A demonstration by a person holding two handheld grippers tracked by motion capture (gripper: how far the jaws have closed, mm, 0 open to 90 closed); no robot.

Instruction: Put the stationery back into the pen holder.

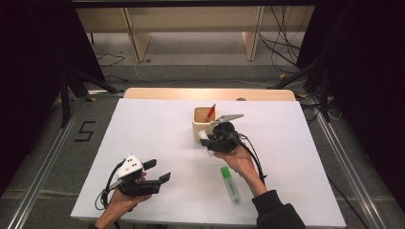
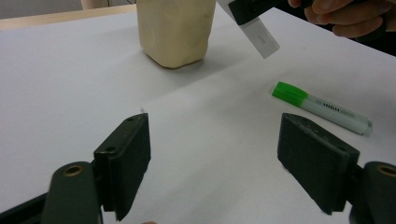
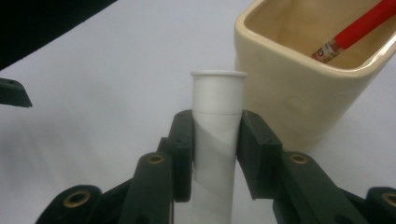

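A person stands at a white bench (image 1: 157, 129) and holds a tool in each hand.

The right tool (image 3: 215, 140) is squeezed tight on a white tube (image 3: 216, 126). The tube pokes up between the two black jaws, and its flat round end is at the top. In the high view the right tool (image 1: 208, 141) is up off the bench, just beside a cream cup (image 1: 201, 125). The tube is not in the cup. It is next to the cup's side, on the left of it in the right gripper view.

A red pen (image 3: 355, 29) leans inside the cup (image 3: 299, 98). It sticks out over the rim.

The left tool (image 2: 229, 158) is wide open with nothing in it. In the high view it (image 1: 157, 172) is low over the near left part of the bench, well apart from the cup.

A green marker (image 1: 230, 185) lies flat on the bench, near the right hand (image 1: 241, 162). It has a bright green cap and a pale body. From the left gripper view the marker (image 2: 322, 107) lies out past the right jaw, and the cup (image 2: 175, 30) stands farther back.
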